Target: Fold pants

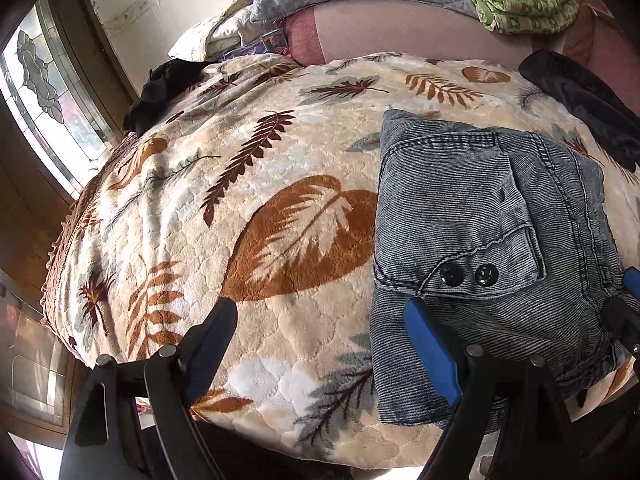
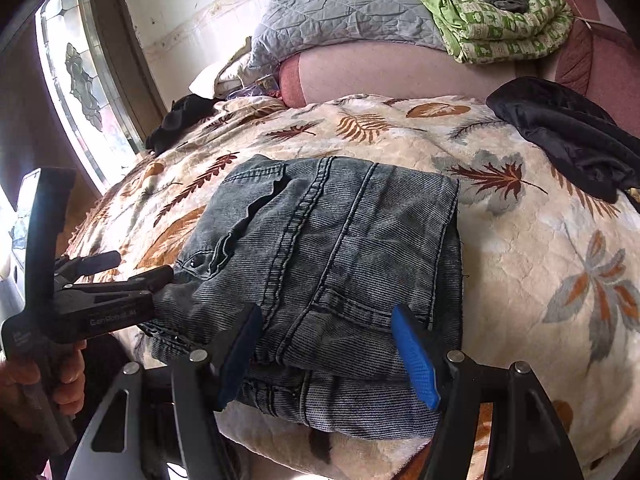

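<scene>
My right gripper [image 2: 326,354] hangs with its jaws apart, straddling the near edge of the folded pants [image 2: 332,264] without pinching the cloth, a stance I read as a check on the fold. My left gripper [image 1: 320,356] is spread wide too; its right finger [image 1: 430,354] sits at the bundle's left edge, the other over bare blanket [image 1: 256,184]. Ahead, the denim lies in a compact stack. Farther off rest a black garment [image 2: 568,136] and pillows [image 2: 340,12].

A leaf-print blanket [image 1: 280,208] bears black clothing [image 2: 568,132]; green quilt [image 2: 500,24] behind.
</scene>
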The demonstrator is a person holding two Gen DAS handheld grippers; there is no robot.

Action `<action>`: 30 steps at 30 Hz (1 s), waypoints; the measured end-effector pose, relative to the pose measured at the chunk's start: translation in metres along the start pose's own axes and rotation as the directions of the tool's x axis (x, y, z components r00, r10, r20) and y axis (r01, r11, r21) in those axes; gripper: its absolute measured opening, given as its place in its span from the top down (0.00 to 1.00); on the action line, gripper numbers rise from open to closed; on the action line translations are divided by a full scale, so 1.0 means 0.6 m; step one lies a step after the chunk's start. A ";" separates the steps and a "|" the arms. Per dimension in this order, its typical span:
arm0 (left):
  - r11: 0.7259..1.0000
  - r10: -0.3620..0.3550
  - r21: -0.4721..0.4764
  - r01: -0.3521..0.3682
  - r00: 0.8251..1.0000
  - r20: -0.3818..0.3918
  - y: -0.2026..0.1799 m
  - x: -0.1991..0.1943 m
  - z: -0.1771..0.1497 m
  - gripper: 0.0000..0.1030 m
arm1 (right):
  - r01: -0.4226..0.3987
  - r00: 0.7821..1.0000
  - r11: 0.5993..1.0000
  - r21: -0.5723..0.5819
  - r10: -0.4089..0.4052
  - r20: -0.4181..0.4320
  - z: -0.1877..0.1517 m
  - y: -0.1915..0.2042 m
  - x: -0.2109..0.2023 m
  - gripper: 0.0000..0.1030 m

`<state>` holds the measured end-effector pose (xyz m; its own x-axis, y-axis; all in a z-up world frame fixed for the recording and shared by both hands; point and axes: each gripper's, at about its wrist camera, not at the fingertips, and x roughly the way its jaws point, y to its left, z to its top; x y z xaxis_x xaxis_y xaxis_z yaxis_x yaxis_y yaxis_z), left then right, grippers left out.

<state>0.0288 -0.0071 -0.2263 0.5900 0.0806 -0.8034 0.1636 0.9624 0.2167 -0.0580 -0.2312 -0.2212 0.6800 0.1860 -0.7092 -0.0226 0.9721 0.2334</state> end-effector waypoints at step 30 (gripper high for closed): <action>1.000 0.005 -0.021 -0.006 1.000 -0.028 0.002 0.026 -0.023 0.00 | 0.036 0.997 0.995 -0.096 -0.043 -0.071 -0.020 0.010 0.026 0.31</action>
<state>0.0274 -0.0013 -0.2463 0.5688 0.0926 -0.8172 0.1440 0.9671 0.2097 -0.0564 -0.2207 -0.2390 0.6266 0.1541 -0.7639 -0.0689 0.9874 0.1427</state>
